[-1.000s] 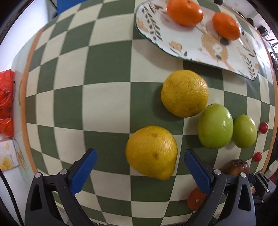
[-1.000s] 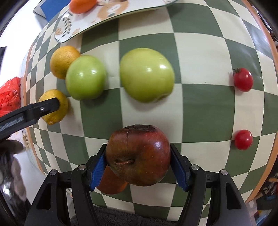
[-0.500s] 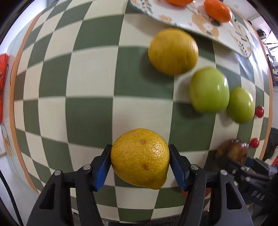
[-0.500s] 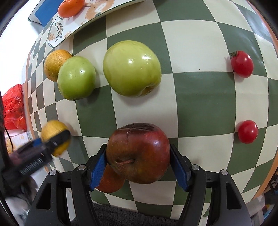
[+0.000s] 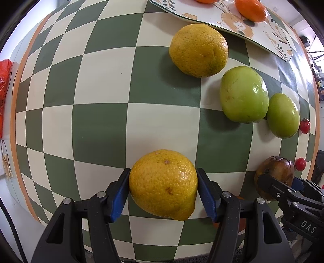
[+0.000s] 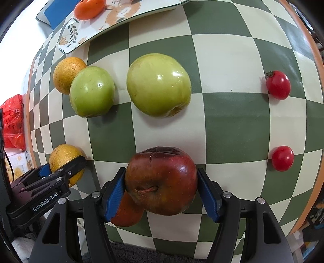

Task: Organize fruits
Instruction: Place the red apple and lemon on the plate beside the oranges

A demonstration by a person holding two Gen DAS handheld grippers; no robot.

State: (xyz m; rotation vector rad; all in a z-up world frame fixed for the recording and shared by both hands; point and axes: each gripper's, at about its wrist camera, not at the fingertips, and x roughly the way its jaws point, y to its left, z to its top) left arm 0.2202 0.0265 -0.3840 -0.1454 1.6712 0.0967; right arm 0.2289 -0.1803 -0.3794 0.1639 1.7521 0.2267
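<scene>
My left gripper [image 5: 163, 192] is shut on a yellow orange [image 5: 164, 184], held over the near part of the checkered table. A second yellow orange [image 5: 199, 50] lies farther off, beside two green apples [image 5: 244, 94] [image 5: 283, 115]. My right gripper [image 6: 161, 190] is shut on a dark red apple [image 6: 162, 180]; an orange-red fruit [image 6: 126, 212] lies under it, half hidden. In the right wrist view the green apples [image 6: 159, 85] [image 6: 92, 92] sit just beyond, and the left gripper [image 6: 60, 172] with its orange [image 6: 60, 155] shows at lower left. A patterned plate [image 5: 263, 34] at the far edge carries tangerines [image 5: 251, 10].
Two cherry tomatoes [image 6: 278, 85] [image 6: 282, 158] lie near the table's right edge. A red plastic bag [image 6: 13, 121] sits off the table's left side. A blue object [image 6: 58, 15] lies behind the plate. The cloth's orange border [image 5: 13, 113] marks the left edge.
My left gripper closed on the near yellow orange, which was lying free between open fingers a second ago, and drew back toward the near edge. The right gripper kept its hold on the red apple.
</scene>
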